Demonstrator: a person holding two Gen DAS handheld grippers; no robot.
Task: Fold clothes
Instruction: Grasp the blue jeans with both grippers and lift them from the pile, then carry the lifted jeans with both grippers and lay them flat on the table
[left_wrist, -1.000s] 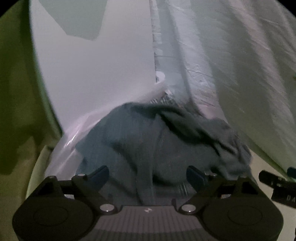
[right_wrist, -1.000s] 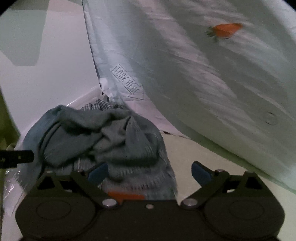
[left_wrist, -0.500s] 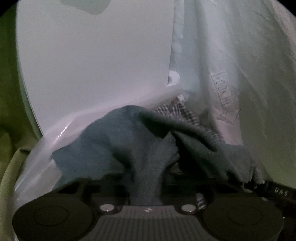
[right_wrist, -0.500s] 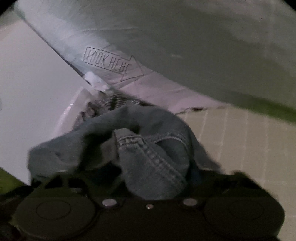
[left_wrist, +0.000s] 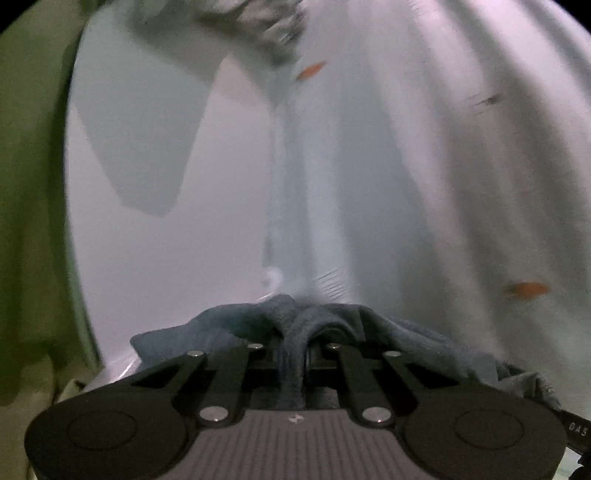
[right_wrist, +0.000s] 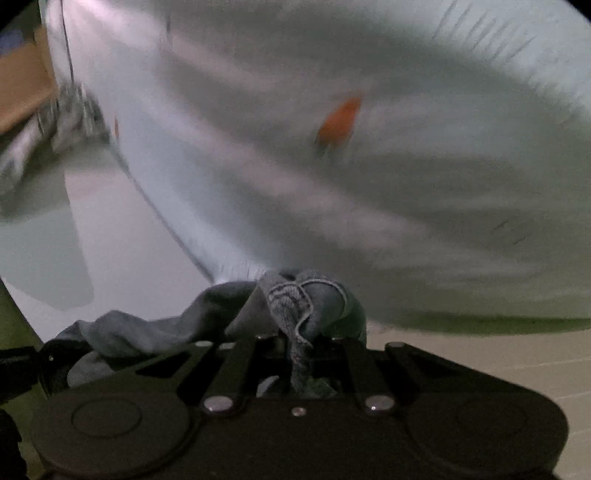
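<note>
A blue-grey denim garment (left_wrist: 236, 325) is bunched in front of both grippers. My left gripper (left_wrist: 293, 350) is shut on a fold of it, with cloth spilling to both sides. In the right wrist view my right gripper (right_wrist: 299, 350) is shut on a stitched seam of the same denim garment (right_wrist: 295, 299), which trails off to the left. Both views are blurred. The fingertips are hidden by the cloth.
A large white plastic bag with orange marks (left_wrist: 524, 290) fills the right and upper part of both views (right_wrist: 338, 122). A white wall (left_wrist: 147, 258) stands behind. Green cloth (left_wrist: 29, 184) hangs at the far left. Pale tiled floor (right_wrist: 480, 362) shows at lower right.
Both grippers went from open above the garment to shut on it. Since then they have lifted with the denim, so the views now look up at the bag and wall.
</note>
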